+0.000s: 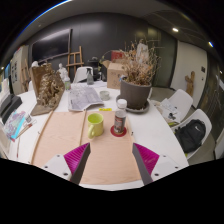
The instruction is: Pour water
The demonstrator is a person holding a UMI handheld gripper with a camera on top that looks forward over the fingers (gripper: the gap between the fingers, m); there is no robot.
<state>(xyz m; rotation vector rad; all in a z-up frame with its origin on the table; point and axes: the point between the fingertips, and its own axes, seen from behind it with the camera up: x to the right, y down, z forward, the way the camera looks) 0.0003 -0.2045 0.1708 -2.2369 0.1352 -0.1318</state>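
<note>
The gripper (pixel 110 158) hangs with fingers spread wide, holding nothing. Far beyond them on the white table (pixel 160 125), a green ceramic mug (pixel 95 124) stands just left of a red-capped clear bottle (pixel 120 117).

White table (pixel 150 128), round-edged, seen beyond the two fingers. A tan wooden board (pixel 60 135) is laid flat on its near part, a second, more orange board (pixel 112 150) set just beside it, edges touching or nearly so. A green mug (pixel 95 125) is stood where the two boards meet, handle turned away from the bottle. A small bottle (pixel 120 117) with a white cap and red label is stood upright just beside the mug, on the orange board. Behind these, a dark pot of dried plants (pixel 135 88) is placed on the tabletop. Printed papers (pixel 85 97) are spread next to it. A clear wrapped bundle (pixel 47 90) is stood further along. A bluish packet (pixel 16 125) is laid at the table's edge.
</note>
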